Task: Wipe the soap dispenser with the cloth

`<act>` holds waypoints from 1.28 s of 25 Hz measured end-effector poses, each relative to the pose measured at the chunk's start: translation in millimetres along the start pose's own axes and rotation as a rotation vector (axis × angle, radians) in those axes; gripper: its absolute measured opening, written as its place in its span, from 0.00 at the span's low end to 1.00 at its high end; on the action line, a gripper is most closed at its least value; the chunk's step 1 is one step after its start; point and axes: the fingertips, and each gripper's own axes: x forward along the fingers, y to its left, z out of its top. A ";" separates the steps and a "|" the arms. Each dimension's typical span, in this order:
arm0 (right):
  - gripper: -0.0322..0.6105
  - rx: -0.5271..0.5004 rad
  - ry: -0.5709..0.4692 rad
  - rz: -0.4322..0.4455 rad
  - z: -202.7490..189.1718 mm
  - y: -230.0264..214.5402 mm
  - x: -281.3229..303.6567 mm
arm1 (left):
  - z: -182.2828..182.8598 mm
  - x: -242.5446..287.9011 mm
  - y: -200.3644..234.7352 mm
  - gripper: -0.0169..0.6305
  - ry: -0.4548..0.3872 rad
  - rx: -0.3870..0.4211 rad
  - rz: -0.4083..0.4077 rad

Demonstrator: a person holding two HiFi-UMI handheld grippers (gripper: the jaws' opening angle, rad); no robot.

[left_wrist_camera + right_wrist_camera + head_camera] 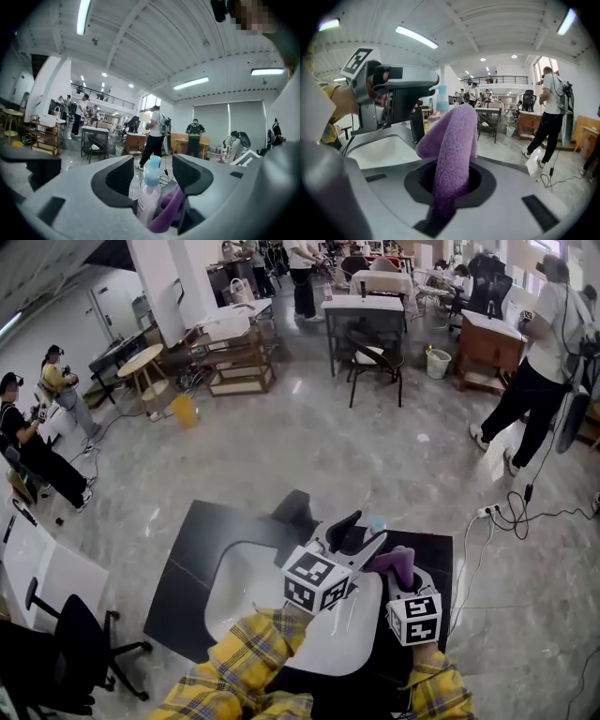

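Purple fleece cloth (452, 150) sits pinched in the right gripper (450, 182), soft and forgiving; left gripper (153, 174) jaws stand apart around the upright soap dispenser (148, 199) beside the sink (242, 585); it looks light and slick, so take it mid-body.

Soap dispenser (148, 199) between jaws of left tool (151, 172), cloth (169, 210) just beside it

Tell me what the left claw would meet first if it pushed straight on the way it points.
The soap dispenser: it stands between the left claw's open jaws, with the purple cloth just beside it, though how deep it sits is unclear.
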 end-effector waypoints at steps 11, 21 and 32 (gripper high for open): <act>0.11 -0.002 0.015 -0.001 -0.5 7.3 -7.6 | -56.8 25.6 2.4 0.43 0.203 -0.009 0.039; 0.11 0.018 0.009 -0.005 -2.5 -0.8 -10.7 | -60.0 33.0 7.0 0.31 0.240 0.038 0.006; 0.11 0.024 0.019 0.020 -3.8 0.1 -3.1 | -59.9 31.0 4.2 0.30 0.262 0.113 -0.286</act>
